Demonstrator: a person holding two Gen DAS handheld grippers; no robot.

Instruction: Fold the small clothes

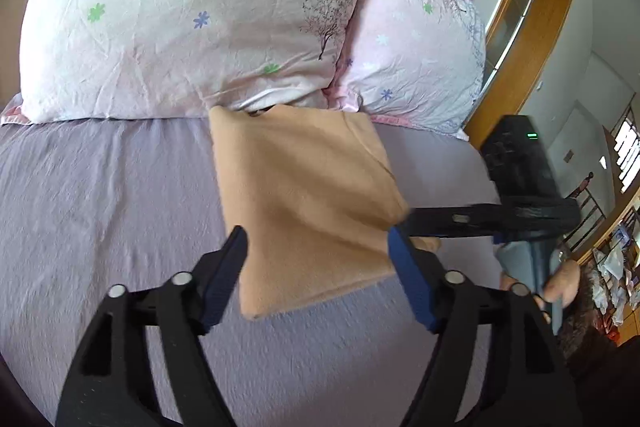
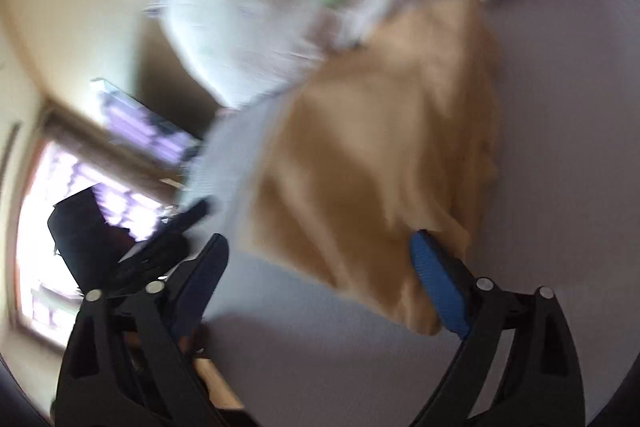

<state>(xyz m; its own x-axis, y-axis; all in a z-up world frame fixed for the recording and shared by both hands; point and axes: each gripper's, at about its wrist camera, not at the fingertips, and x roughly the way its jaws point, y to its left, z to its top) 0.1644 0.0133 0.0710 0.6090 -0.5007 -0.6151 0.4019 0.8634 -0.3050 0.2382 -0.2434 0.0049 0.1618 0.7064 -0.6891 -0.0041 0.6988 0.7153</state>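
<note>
A folded peach cloth [image 1: 304,203] lies on the lilac bed sheet [image 1: 100,207], its far edge touching the pillows. My left gripper [image 1: 316,239] is open, its blue-padded jaws on either side of the cloth's near part, just above it. My right gripper [image 2: 320,251] is open too; the cloth [image 2: 380,155] lies ahead of it and past its right pad, heavily blurred. In the left wrist view the right gripper's black fingers [image 1: 460,219] reach in from the right, touching the cloth's right corner.
Two pale pink flowered pillows [image 1: 192,11] [image 1: 416,43] lie at the head of the bed. A wooden frame [image 1: 520,39] and cluttered shelves [image 1: 612,267] stand beyond the bed's right edge. A bright window [image 2: 60,227] shows in the right wrist view.
</note>
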